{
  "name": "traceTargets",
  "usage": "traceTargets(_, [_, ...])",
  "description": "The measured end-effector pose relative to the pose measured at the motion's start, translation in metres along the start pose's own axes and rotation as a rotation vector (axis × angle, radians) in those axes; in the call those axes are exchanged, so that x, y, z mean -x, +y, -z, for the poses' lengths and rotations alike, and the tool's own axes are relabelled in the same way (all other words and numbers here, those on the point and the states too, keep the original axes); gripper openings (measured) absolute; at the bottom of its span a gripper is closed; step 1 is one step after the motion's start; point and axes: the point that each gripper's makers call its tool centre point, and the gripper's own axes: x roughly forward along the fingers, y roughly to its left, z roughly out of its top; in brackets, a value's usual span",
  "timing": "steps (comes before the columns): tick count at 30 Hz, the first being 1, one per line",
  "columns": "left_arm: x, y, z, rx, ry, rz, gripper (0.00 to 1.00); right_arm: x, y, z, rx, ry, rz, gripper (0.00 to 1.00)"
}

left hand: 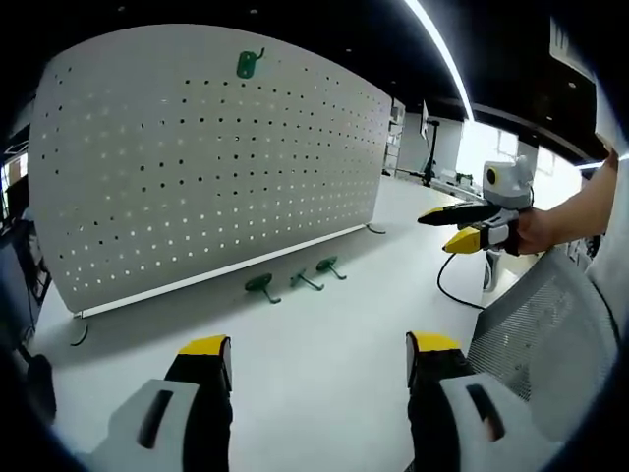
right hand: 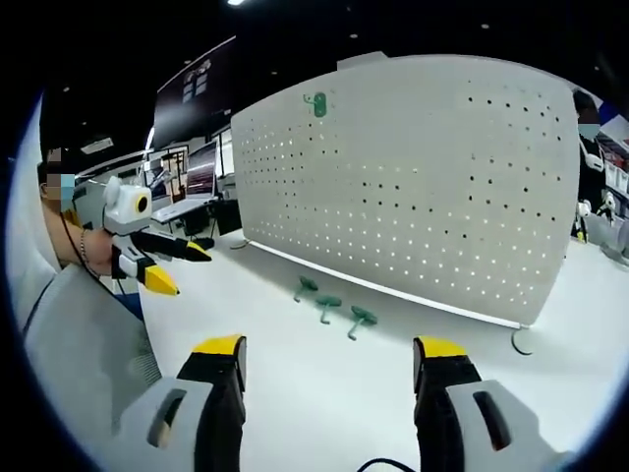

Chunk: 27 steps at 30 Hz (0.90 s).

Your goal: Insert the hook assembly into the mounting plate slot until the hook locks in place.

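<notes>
Hooks: three small green plastic hook assemblies [left hand: 295, 280] lie on the white counter [left hand: 334, 383] just before the upright white perforated mounting plate [left hand: 206, 157]; a fourth [left hand: 250, 63] hangs near its top. Probably light, stiff, slippery; grab by the round base. Left gripper [left hand: 319, 359] and right gripper [right hand: 329, 364] both hover level, fingers open, empty.

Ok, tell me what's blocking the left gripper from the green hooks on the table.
Nothing visible. Bare white table lies between the open left gripper and the three green hooks lying before the pegboard.
</notes>
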Motion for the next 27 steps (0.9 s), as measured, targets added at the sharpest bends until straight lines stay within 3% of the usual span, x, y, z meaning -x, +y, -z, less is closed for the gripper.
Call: traceTargets(27, [0.0091, 0.0084, -0.0002, -0.003, 0.03, -0.004, 0.74, -0.0001, 0.0038, 0.0045, -0.006, 0.016, -0.018, 0.67])
